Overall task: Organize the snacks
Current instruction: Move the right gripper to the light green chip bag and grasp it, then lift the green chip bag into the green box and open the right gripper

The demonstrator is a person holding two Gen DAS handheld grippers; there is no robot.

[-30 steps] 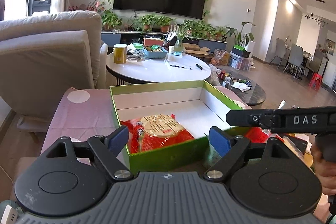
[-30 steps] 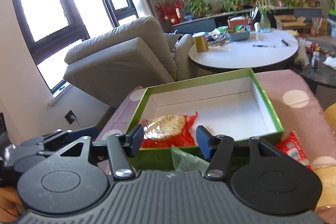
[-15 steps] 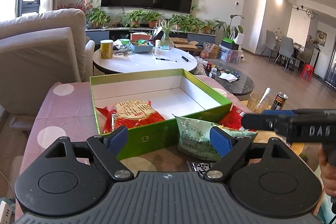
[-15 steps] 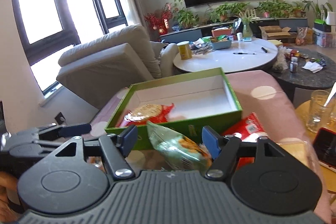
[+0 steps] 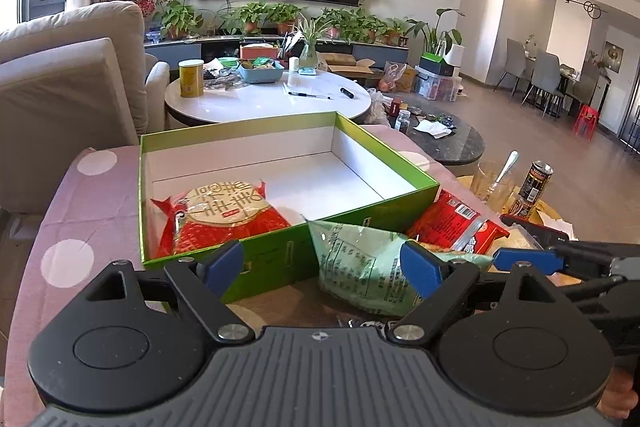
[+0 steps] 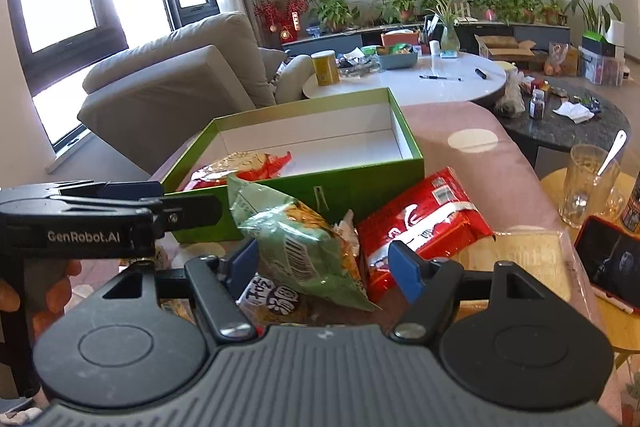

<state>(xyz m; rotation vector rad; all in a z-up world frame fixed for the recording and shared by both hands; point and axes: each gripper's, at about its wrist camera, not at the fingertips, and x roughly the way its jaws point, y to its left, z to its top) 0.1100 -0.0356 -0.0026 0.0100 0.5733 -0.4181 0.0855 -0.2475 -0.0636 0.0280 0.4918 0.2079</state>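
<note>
An open green box (image 5: pixel 240 135) sits on the pink dotted cloth with a red round-cracker pack (image 5: pixel 224 215) in its near left corner. Against the box's front wall lean a pale green snack bag (image 5: pixel 360 259) and a red snack bag (image 5: pixel 452 223). My left gripper (image 5: pixel 320 263) is open in front of the box, with nothing pressed between its pads. My right gripper (image 6: pixel 324 263) is open with the green bag (image 6: pixel 304 239) lying between its fingers, not squeezed. The red bag (image 6: pixel 424 223) lies just right of it. A dark-labelled pack (image 6: pixel 276 301) lies underneath.
A clear cracker pack (image 6: pixel 520 259), a phone (image 6: pixel 612 263), a glass with a spoon (image 6: pixel 588 183) and a can (image 5: pixel 536 183) stand to the right. A beige sofa (image 5: pixel 60 87) is at the left. A white round table (image 5: pixel 272 99) stands beyond the box.
Both grippers have drawn back from the box and dropped lower. The green and red bags have come into view, and the green bag now lies between the right gripper's fingers.
</note>
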